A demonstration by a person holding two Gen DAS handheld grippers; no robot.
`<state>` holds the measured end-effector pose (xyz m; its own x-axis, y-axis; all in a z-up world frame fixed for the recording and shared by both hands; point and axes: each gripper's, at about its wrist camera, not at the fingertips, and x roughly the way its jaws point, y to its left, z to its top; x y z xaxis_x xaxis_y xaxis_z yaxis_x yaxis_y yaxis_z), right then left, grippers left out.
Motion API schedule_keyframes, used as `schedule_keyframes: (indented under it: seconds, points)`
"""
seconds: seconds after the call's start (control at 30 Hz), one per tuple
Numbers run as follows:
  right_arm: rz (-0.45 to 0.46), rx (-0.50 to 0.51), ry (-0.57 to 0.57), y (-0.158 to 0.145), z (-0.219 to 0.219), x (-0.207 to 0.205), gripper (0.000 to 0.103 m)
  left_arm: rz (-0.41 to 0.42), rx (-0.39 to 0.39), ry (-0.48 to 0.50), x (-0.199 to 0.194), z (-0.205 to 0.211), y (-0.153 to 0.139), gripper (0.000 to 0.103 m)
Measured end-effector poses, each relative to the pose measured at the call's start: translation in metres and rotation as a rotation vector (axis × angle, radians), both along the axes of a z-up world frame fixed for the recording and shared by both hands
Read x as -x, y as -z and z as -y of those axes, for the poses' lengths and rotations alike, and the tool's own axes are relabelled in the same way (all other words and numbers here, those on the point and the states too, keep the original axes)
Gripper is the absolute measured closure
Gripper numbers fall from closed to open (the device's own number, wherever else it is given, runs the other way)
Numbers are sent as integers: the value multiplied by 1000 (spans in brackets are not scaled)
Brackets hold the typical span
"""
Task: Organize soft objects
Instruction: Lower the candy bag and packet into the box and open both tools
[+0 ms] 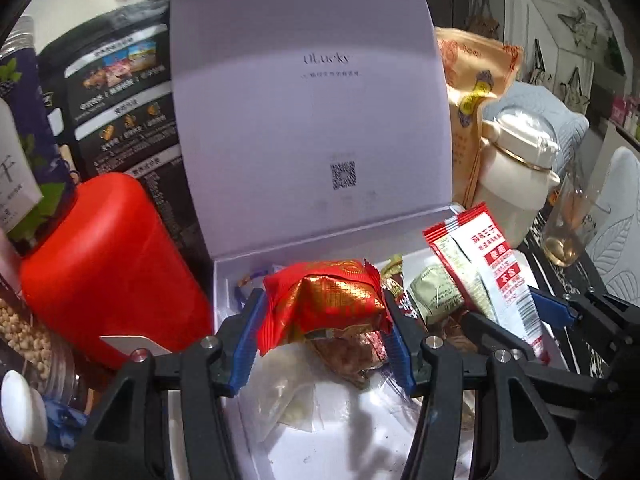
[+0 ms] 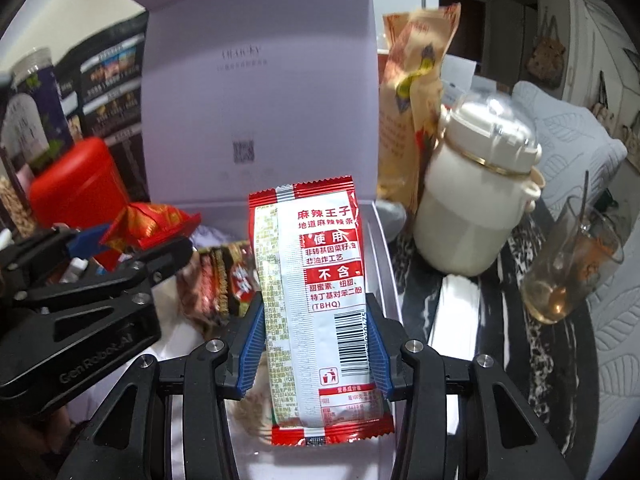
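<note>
An open white box (image 1: 224,280) with its lid (image 1: 308,120) upright holds several snack packets. My left gripper (image 1: 322,320) is shut on a red and gold foil packet (image 1: 324,300) just above the box. My right gripper (image 2: 316,332) is shut on a long red and white spicy-strip packet (image 2: 312,280), held upright over the box's right side; the packet also shows in the left wrist view (image 1: 488,264). A green packet (image 1: 432,296), a brown and red packet (image 2: 224,280) and clear bags (image 1: 288,392) lie inside the box. The left gripper appears in the right wrist view (image 2: 132,248).
A red canister (image 1: 104,268) and a black printed box (image 1: 120,92) stand left of the white box. A cream jar (image 2: 476,196), an orange snack bag (image 2: 412,92) and a glass cup with a spoon (image 2: 568,264) stand on the right. Jars of nuts (image 1: 28,340) sit at far left.
</note>
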<state>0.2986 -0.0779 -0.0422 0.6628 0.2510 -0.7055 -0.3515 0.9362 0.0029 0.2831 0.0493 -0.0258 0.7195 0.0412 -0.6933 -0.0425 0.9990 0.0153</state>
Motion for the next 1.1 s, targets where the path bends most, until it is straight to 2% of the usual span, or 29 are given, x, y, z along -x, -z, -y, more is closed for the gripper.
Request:
schedule_keyframes:
  seconds: [0.13,0.27,0.4,0.73,0.97,1.1]
  points:
    - [-33,1,4,9,1,-5,58,-34,-10,6,-6,4,9,48]
    - [-56,15,4,15,0,-7,58,-72,13,3,-9,3,17,48]
    - [-84,8,8,20,2,-10,58,-84,-2,7,-11,6,19,48]
    - [-115,17,-1,22,3,-20,58,-141,25,18,-24,4,23,47]
    - [-111,33,-15,23,-2,-20,57,-151,30,15,-31,2,24,47]
    - [-118,35,-23,23,-7,-18,53,-148,13,13,-34,5,24,45]
